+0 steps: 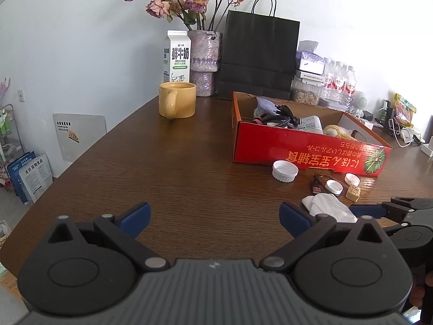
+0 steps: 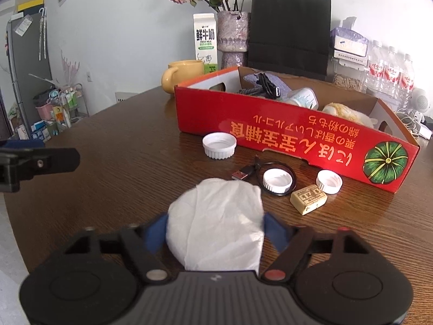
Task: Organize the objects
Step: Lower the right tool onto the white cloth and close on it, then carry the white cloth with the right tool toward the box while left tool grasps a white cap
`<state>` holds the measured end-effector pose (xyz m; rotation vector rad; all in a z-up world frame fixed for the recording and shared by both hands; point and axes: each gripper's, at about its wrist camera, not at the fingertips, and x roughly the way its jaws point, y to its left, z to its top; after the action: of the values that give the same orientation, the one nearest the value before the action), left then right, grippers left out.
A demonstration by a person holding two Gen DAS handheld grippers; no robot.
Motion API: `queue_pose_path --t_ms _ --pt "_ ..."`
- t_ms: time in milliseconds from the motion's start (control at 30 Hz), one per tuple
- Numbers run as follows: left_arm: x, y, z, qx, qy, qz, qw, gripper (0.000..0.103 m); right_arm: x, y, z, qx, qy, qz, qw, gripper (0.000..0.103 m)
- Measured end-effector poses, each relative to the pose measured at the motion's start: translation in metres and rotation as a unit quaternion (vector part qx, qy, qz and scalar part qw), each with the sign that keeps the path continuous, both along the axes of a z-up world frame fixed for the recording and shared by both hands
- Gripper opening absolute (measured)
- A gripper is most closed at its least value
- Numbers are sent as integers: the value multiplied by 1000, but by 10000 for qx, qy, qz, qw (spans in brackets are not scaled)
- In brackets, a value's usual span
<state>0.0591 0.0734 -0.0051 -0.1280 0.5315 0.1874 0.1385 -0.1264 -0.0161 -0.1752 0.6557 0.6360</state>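
White tissue wad sitting right between the right gripper pads, pinched on both sides, long axis toward 12 o'clock, red box at 1 o'clock; left gripper spread, empty.

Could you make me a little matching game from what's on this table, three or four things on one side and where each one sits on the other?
Things:
1. white tissue
2. yellow mug
3. black cable bundle
4. small white cap

Places:
A. inside the red box
B. ringed by a thin black USB cord
C. between the right gripper fingers
D. in front of the milk carton

Pairs: 1-C, 2-D, 3-A, 4-B
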Motion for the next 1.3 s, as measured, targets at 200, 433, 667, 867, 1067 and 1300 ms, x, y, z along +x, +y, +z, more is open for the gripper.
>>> queue_pose_path --t_ms 200,433,667,867,1067,1300 --pt "4 -5 1 53 28 -40 10000 103 -3 -8 5 172 -128 111 9997 64" --pt "20 -17 -1 113 110 -165 9997 103 0 -24 12 368 -247 95 9990 54" --pt "45 -30 -3 166 228 -269 9992 103 5 -52 25 637 -562 -63 9964 54" --pt "77 -46 -7 276 353 -308 9985 103 21 -79 33 615 -853 -350 9938 54" --pt "111 -59 -13 366 470 -293 9978 103 34 -101 35 596 -1041 -583 9911 54" --pt "151 -71 -21 528 609 -230 9965 103 38 -113 29 685 -1183 -777 9876 54"
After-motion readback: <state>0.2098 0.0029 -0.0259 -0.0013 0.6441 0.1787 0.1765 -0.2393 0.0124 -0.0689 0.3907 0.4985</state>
